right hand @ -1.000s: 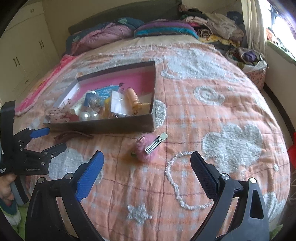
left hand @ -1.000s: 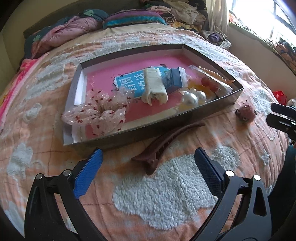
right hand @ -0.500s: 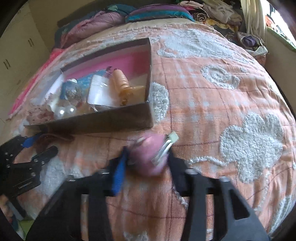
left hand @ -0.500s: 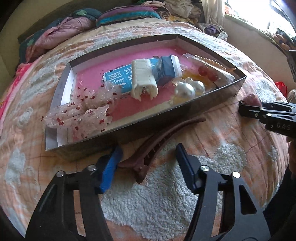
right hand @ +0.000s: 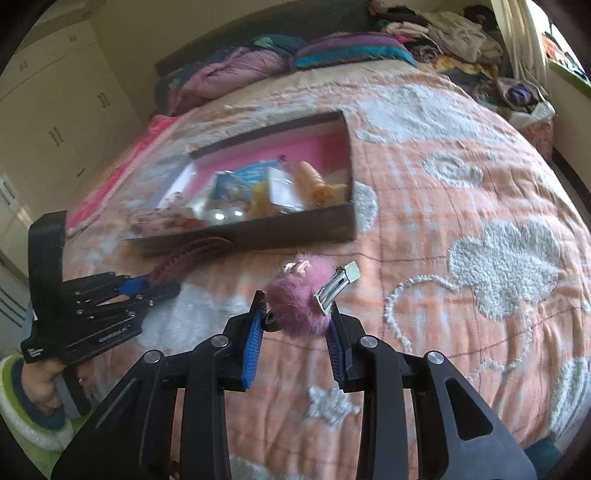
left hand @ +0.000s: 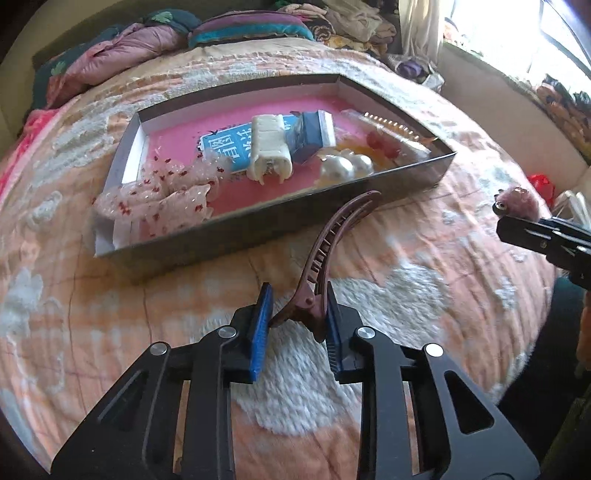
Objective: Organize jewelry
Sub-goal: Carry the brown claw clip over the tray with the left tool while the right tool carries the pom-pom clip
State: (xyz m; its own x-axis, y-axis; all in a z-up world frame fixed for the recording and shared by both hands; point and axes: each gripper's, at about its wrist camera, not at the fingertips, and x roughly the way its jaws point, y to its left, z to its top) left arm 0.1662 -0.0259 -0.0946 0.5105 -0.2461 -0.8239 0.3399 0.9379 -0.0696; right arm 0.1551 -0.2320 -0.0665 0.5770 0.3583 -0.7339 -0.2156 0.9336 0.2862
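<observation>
My left gripper [left hand: 295,314] is shut on a long brown hair clip [left hand: 332,243], held above the bedspread with its tip pointing at the box. My right gripper [right hand: 295,325] is shut on a fluffy pink hair clip [right hand: 299,299] with a metal clasp [right hand: 336,286], lifted off the bed. A grey box with a pink floor [left hand: 258,225] lies ahead and holds a sheer bow [left hand: 155,199], a cream claw clip [left hand: 269,147], pearls [left hand: 345,166] and a blue packet [left hand: 225,147]. The left gripper also shows in the right wrist view [right hand: 147,286].
The bed has an orange quilt with white fluffy patches [right hand: 498,266]. Pillows and folded bedding [left hand: 155,40] lie at the head. Clothes are piled by the window [right hand: 443,29]. Cupboards [right hand: 48,92] stand to the left.
Both grippers closed from wide open. The left one took hold of the brown clip and raised it; the right one took hold of the pink fluffy clip and lifted it.
</observation>
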